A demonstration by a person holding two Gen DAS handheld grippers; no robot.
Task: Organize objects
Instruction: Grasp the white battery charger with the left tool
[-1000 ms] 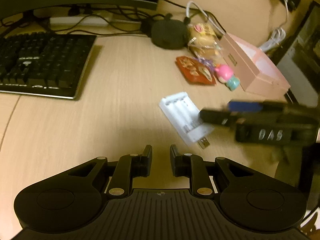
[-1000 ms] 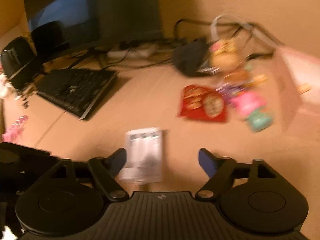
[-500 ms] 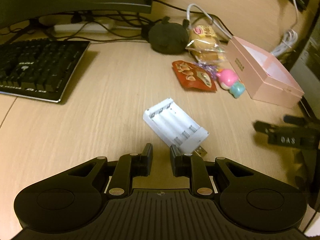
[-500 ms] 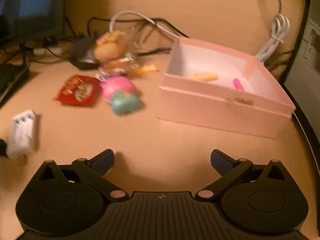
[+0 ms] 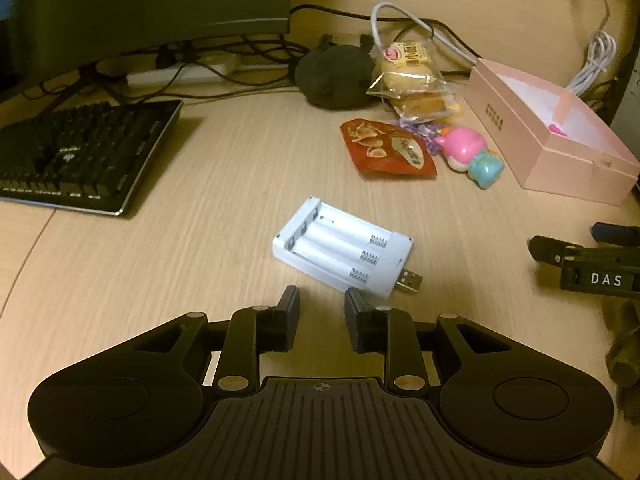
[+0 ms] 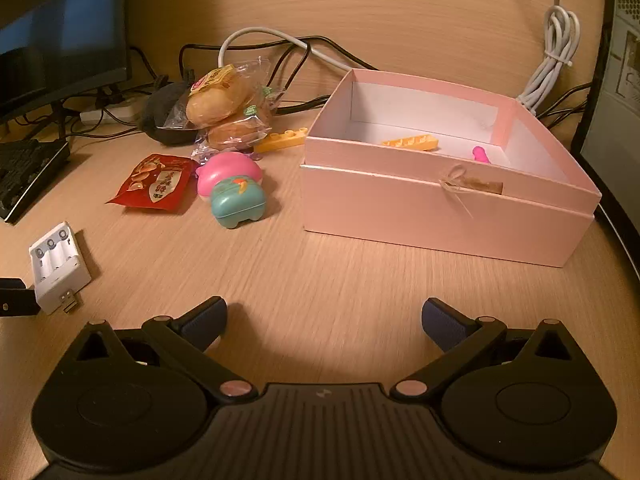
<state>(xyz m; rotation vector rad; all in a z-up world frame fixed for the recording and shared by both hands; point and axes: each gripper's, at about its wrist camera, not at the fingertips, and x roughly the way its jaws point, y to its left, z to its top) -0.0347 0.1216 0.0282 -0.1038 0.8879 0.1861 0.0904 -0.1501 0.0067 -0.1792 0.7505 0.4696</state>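
A white battery charger (image 5: 342, 254) with a USB plug lies on the wooden desk just ahead of my left gripper (image 5: 322, 306), whose jaws stand a small gap apart and hold nothing. It also shows at the left of the right wrist view (image 6: 58, 266). My right gripper (image 6: 324, 320) is wide open and empty, facing an open pink box (image 6: 444, 208) that holds a yellow piece (image 6: 410, 143) and a pink piece (image 6: 480, 154). A pink and teal toy (image 6: 234, 186), a red snack packet (image 6: 158, 182) and bagged buns (image 6: 224, 100) lie left of the box.
A black keyboard (image 5: 80, 156) and a monitor (image 5: 140, 4) stand at the left. A dark pouch (image 5: 334, 76) and cables lie at the back. A yellow brick (image 6: 280, 140) lies by the box. A coiled white cable (image 6: 554, 56) hangs at the right.
My right gripper swung from over the charger to the right and now faces the pink box. My left gripper moved closer to the charger.
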